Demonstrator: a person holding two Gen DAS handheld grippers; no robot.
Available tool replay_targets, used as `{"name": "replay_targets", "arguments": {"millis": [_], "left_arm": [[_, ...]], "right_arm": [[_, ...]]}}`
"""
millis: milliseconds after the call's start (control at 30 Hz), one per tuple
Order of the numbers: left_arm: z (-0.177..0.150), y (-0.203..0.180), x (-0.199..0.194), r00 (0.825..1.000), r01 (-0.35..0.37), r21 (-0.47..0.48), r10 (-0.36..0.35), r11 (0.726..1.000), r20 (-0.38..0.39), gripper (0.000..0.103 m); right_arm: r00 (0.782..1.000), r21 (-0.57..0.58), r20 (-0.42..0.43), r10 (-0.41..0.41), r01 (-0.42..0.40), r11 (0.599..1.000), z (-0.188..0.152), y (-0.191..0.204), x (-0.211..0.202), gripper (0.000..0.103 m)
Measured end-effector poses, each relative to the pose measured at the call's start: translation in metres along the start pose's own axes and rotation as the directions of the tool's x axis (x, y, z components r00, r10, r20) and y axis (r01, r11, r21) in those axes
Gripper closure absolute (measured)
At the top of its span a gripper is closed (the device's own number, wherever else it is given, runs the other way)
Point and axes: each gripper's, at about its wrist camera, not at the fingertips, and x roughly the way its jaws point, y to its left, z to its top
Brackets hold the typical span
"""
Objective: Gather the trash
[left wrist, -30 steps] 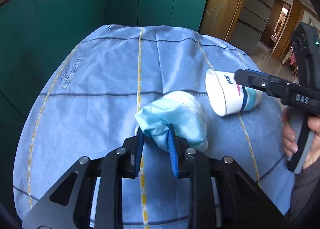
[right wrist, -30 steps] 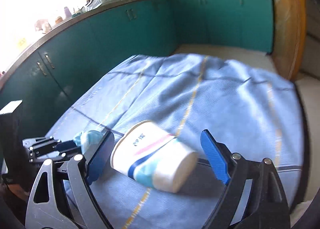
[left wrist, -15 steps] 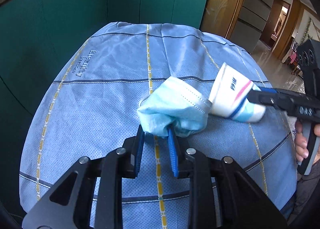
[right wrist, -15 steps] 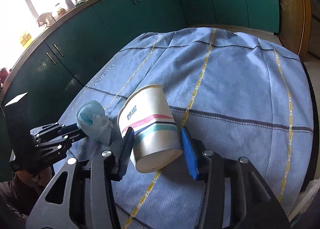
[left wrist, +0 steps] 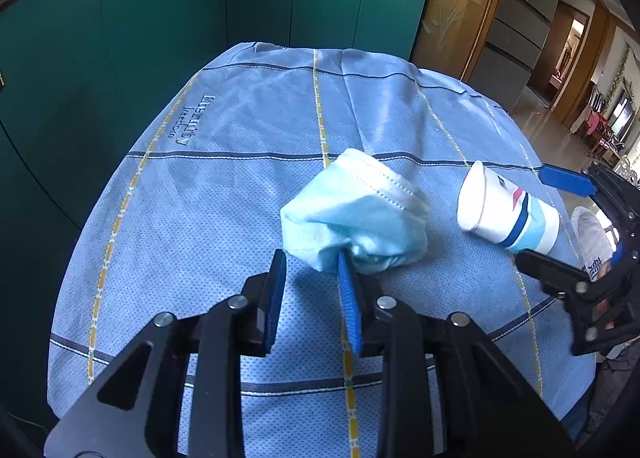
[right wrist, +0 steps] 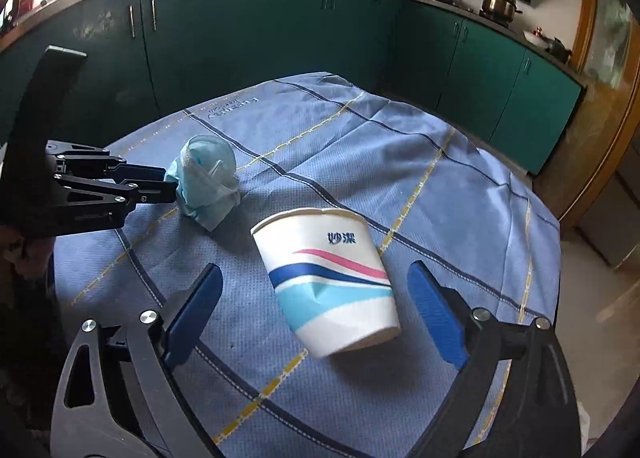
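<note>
The left gripper (left wrist: 310,274) pinches the crumpled pale-blue face mask (left wrist: 356,218) on the blue checked tablecloth (left wrist: 224,178), while only the right-wrist view shows the right gripper (right wrist: 316,310) opening, clear of the striped white paper cup (right wrist: 326,278) between its pads.

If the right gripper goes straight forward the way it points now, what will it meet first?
Most likely the paper cup, which lies between the right gripper's opening jaws without touching either pad. Beyond the cup is only the blue checked tablecloth. The crumpled face mask sits off to the left, outside that line.
</note>
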Motion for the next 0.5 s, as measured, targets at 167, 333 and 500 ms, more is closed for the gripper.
{"name": "replay_targets", "arguments": {"millis": [167, 333, 500], "left_arm": [[-0.002, 0.000, 0.004, 1.000, -0.001, 0.000, 0.001, 1.000, -0.014, 0.075], [-0.003, 0.002, 0.006, 1.000, 0.001, -0.003, -0.001, 1.000, -0.018, 0.074], [-0.005, -0.001, 0.008, 1.000, 0.016, 0.009, -0.015, 1.000, -0.024, 0.074]], "right_arm": [[0.998, -0.024, -0.058, 0.003, -0.005, 1.000, 0.004, 0.007, 0.033, 0.011], [0.996, 0.029, -0.052, 0.067, -0.066, 0.997, 0.004, 0.001, 0.036, 0.021], [0.998, 0.058, -0.065, 0.027, -0.023, 0.998, -0.007, -0.004, 0.021, 0.021]]}}
